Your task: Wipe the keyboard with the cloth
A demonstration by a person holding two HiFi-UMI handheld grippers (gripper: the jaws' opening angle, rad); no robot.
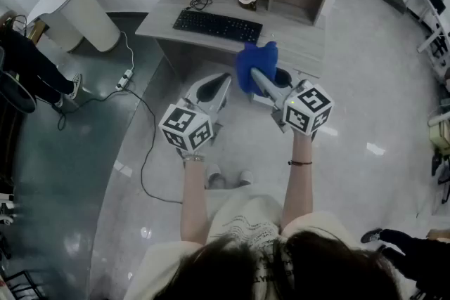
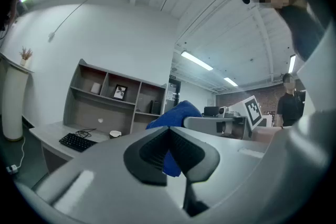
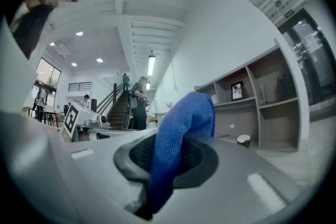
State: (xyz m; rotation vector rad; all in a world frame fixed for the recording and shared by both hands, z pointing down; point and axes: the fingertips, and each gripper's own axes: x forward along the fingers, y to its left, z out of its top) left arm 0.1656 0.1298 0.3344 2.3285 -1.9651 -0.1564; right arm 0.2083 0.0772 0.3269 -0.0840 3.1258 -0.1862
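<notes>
Pinching one cloth [image 3: 181,128], right claw [image 3: 167,159], one keyboard [image 1: 217,25]

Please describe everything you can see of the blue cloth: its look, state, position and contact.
The blue cloth looks soft and finely textured, like microfibre. It is bunched and folded, not spread flat. The jaws of the right gripper are shut on its middle: one rounded fold bulges beyond the jaws, and another end hangs below them. It is held in the air in front of the grey desk, apart from the black keyboard. Only the jaws touch it.
</notes>
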